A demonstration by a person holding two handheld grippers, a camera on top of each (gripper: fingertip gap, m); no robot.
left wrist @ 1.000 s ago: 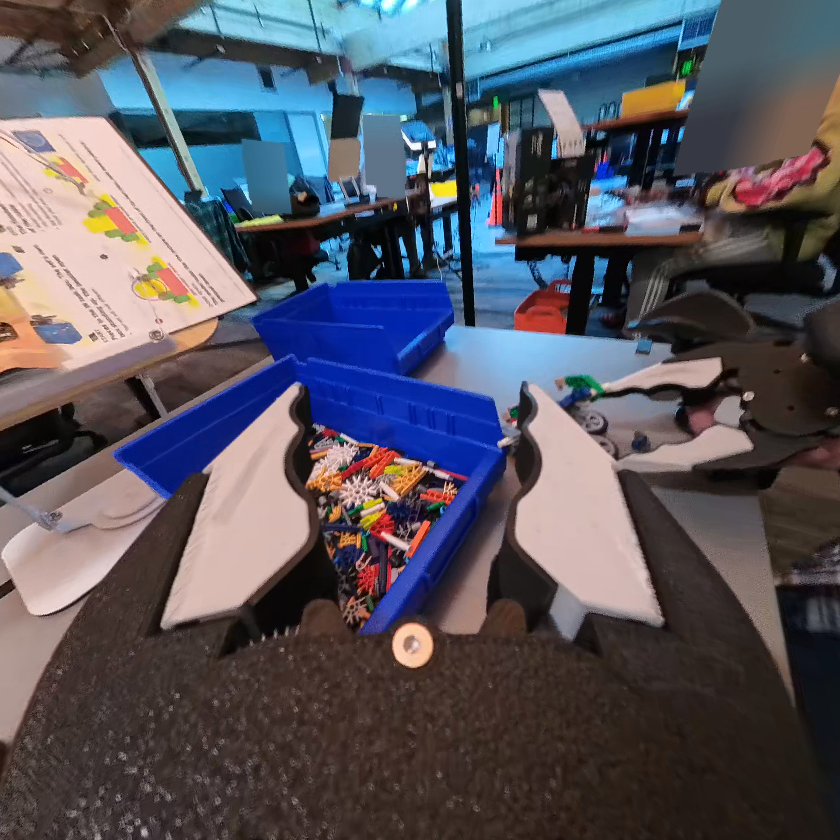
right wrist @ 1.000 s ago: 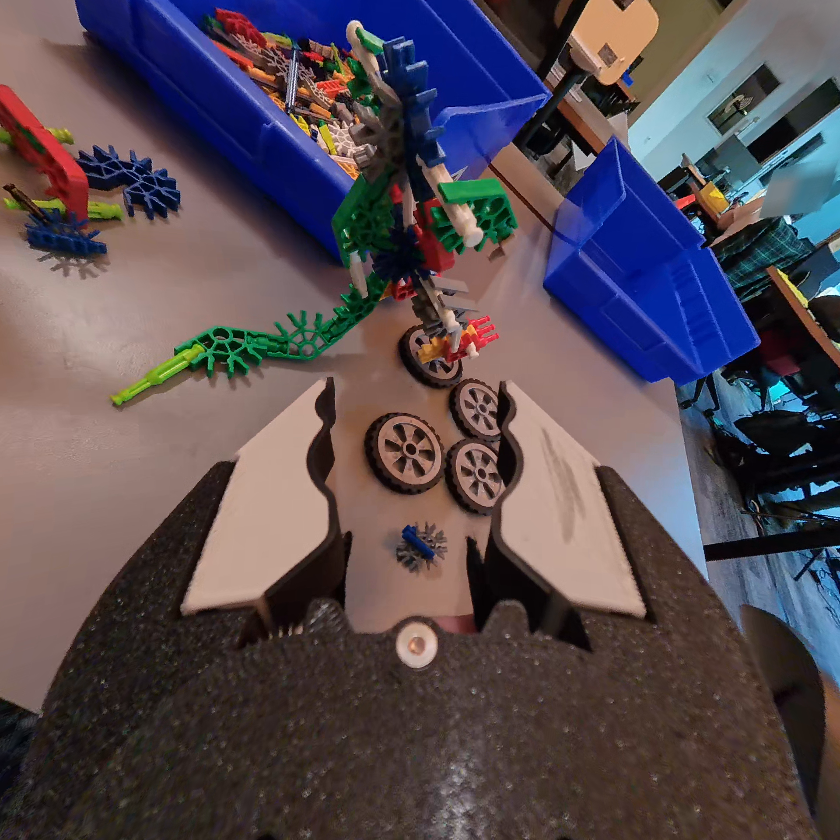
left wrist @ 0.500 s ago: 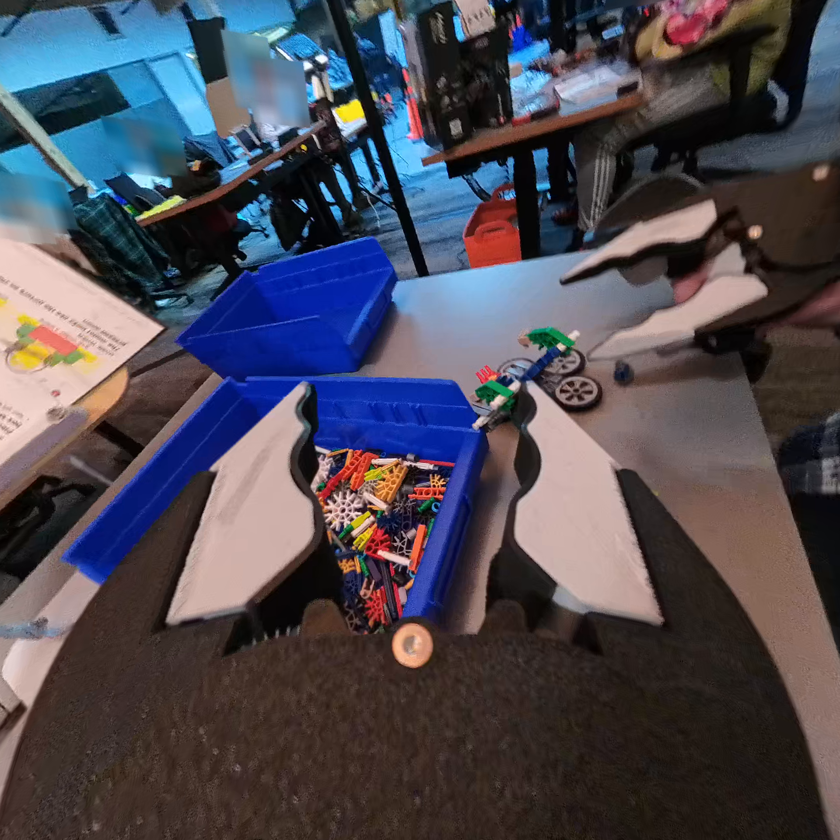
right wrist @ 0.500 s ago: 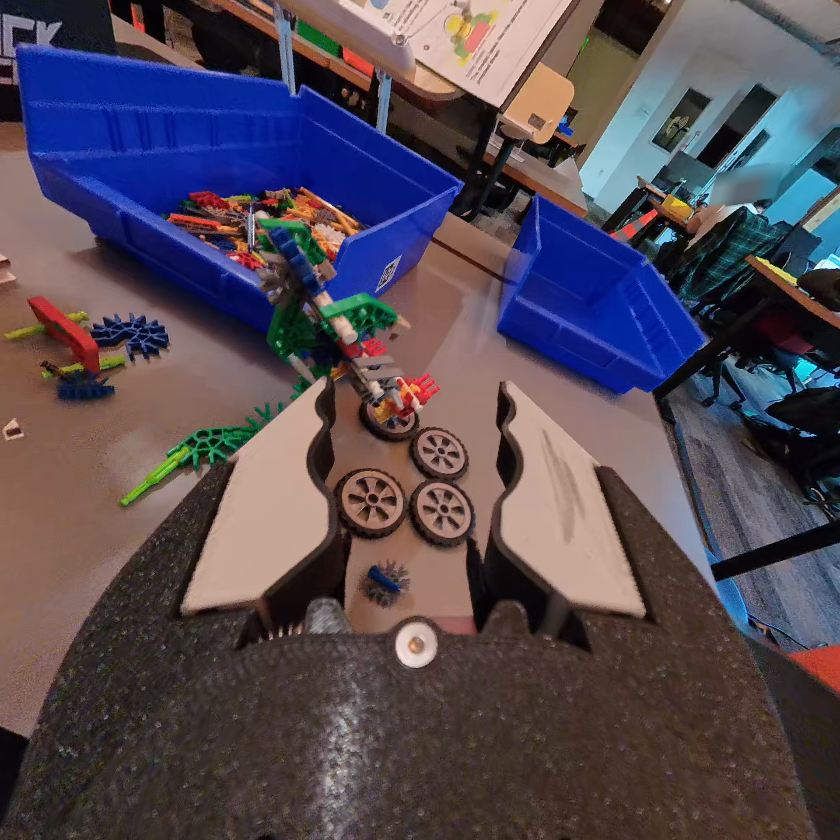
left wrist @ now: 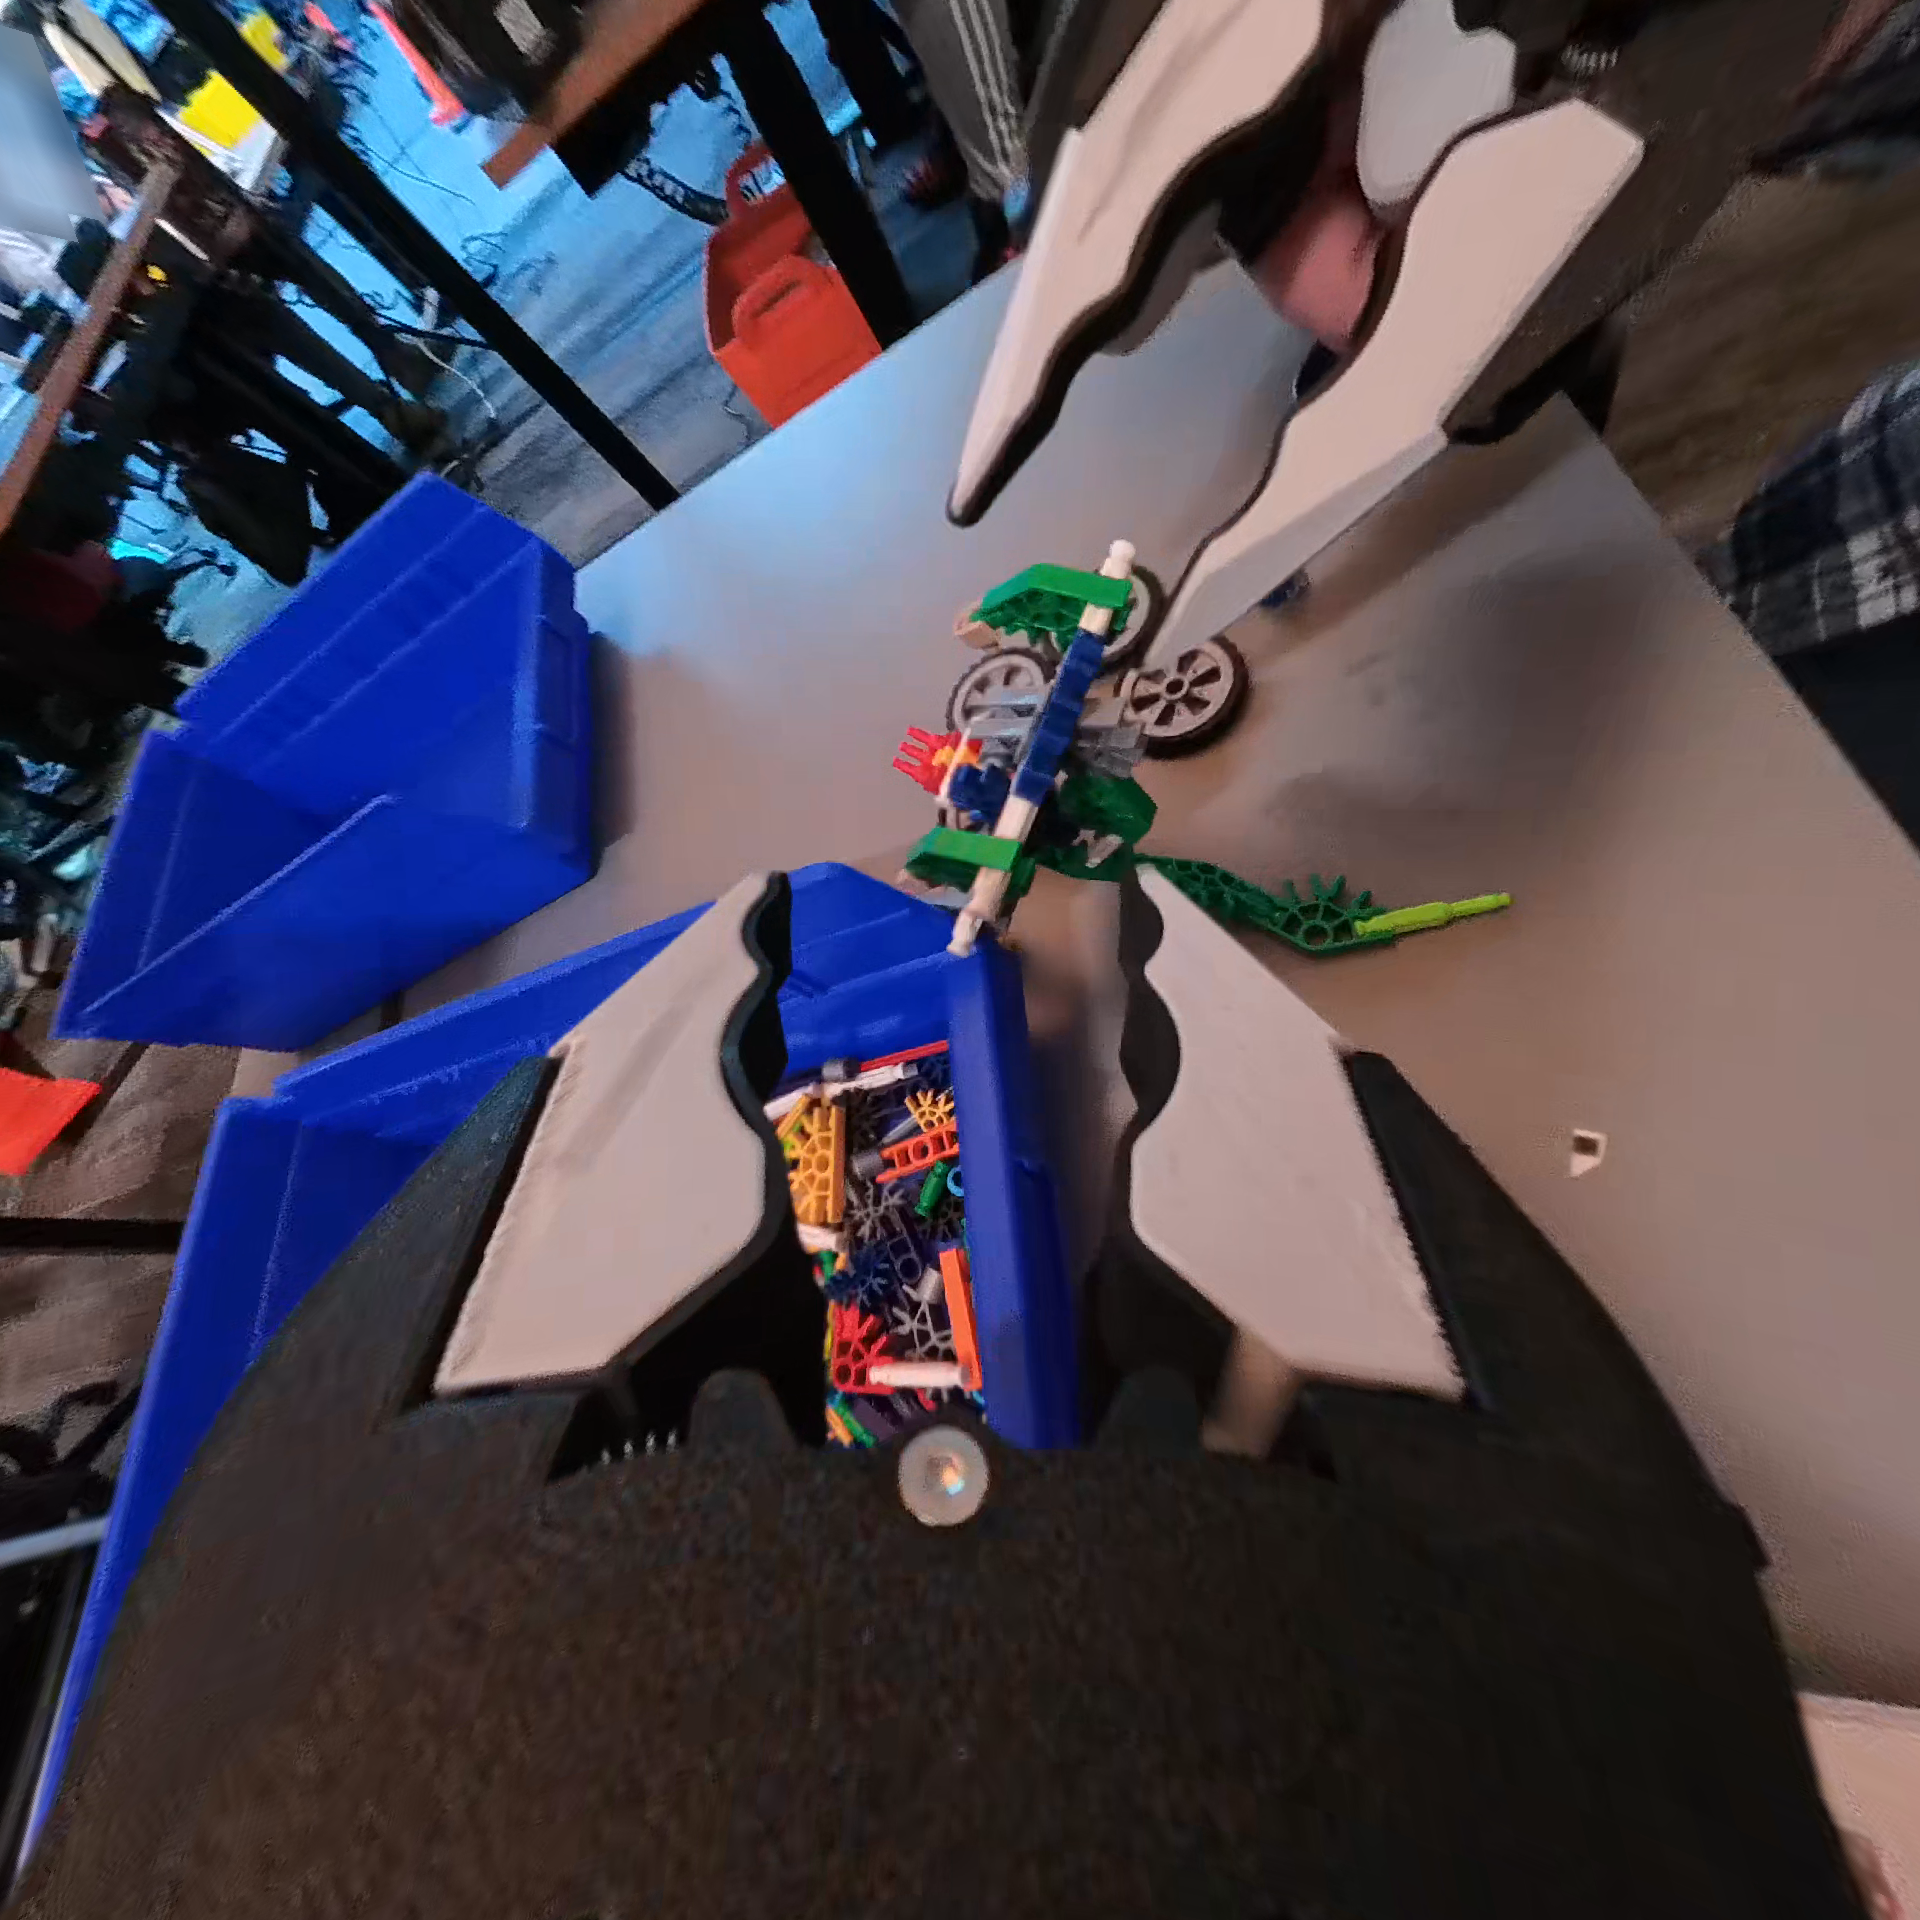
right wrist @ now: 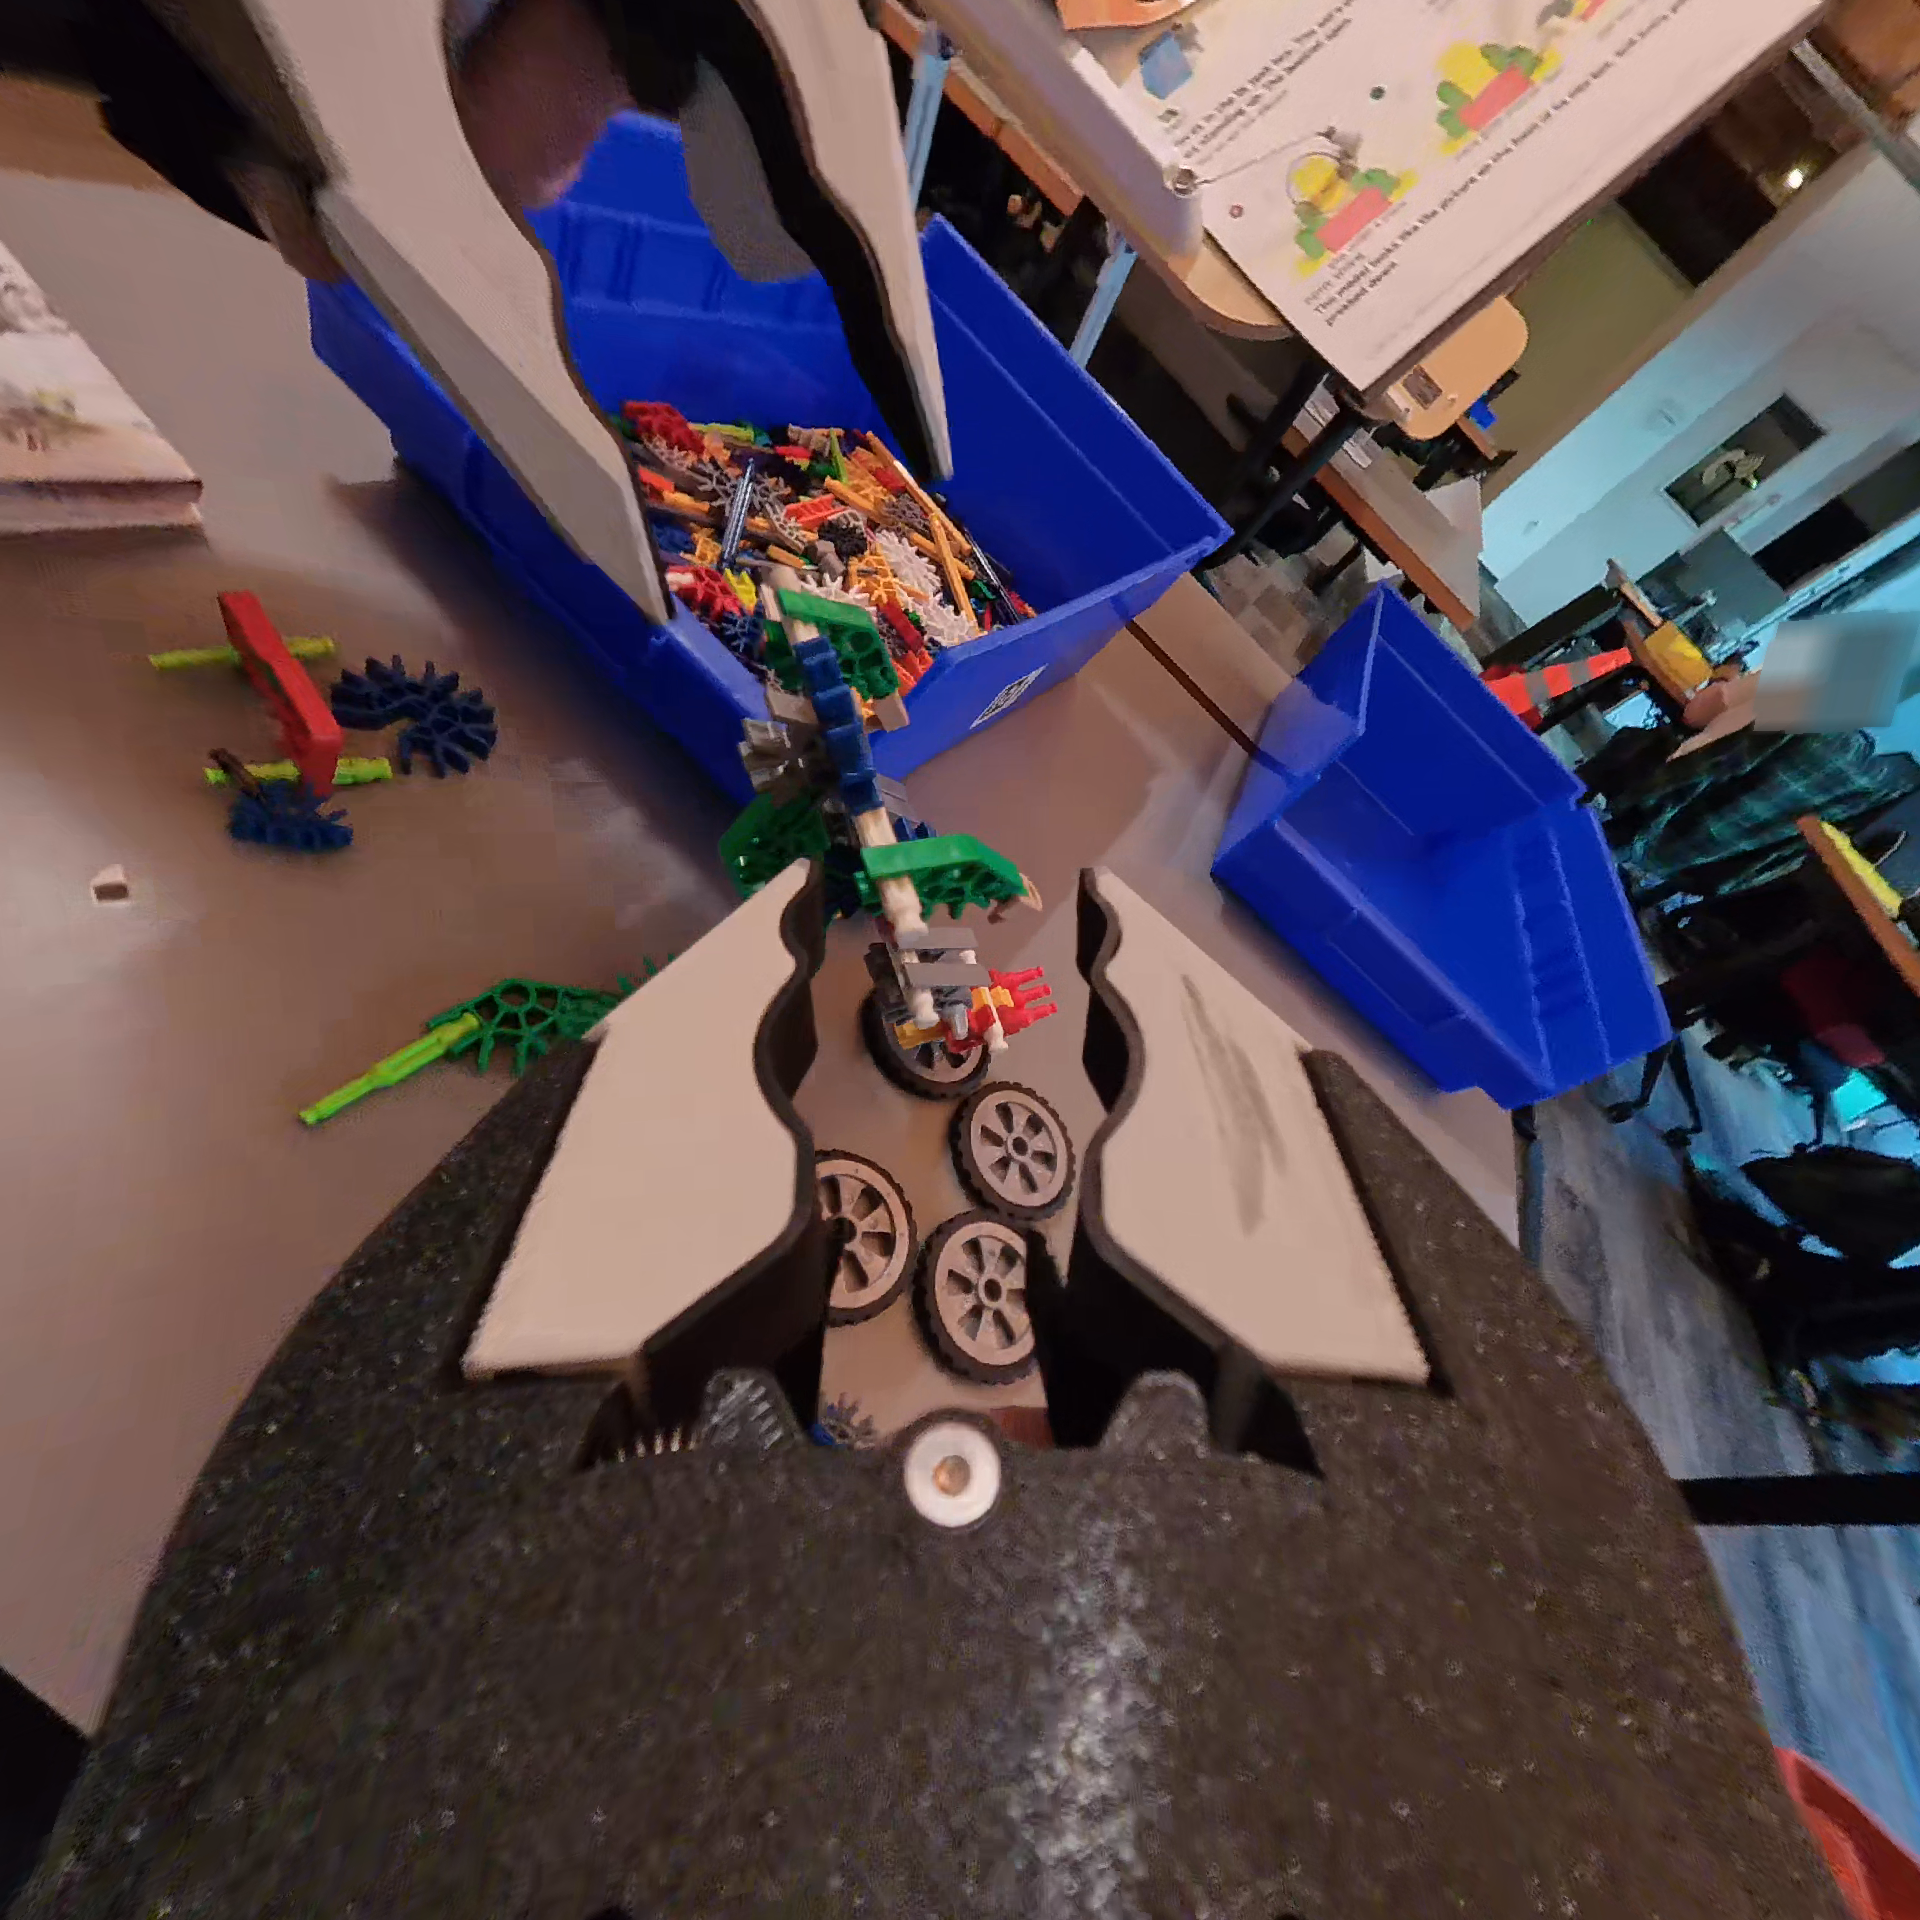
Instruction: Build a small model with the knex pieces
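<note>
A small model of green, blue, grey and red plastic construction pieces stands on the grey table, resting on a grey wheel. It also shows in the left wrist view. My right gripper is open and empty, its fingertips on either side of the model's near end. Three loose grey wheels lie between its fingers. My left gripper is open and empty, above the corner of a blue bin full of mixed pieces, tips just short of the model. Each gripper shows in the other's view.
An empty blue bin stands beside the full one. A green fan piece with a lime rod and red and blue pieces lie on the table. An instruction sheet stands behind the bins; a booklet lies far left. Spacing between my two grippers at the tips: around 7 cm.
The left gripper has tipped down and moved towards the model. The right gripper has moved forward, so the model's near end now lies between its tips. Both stay open.
</note>
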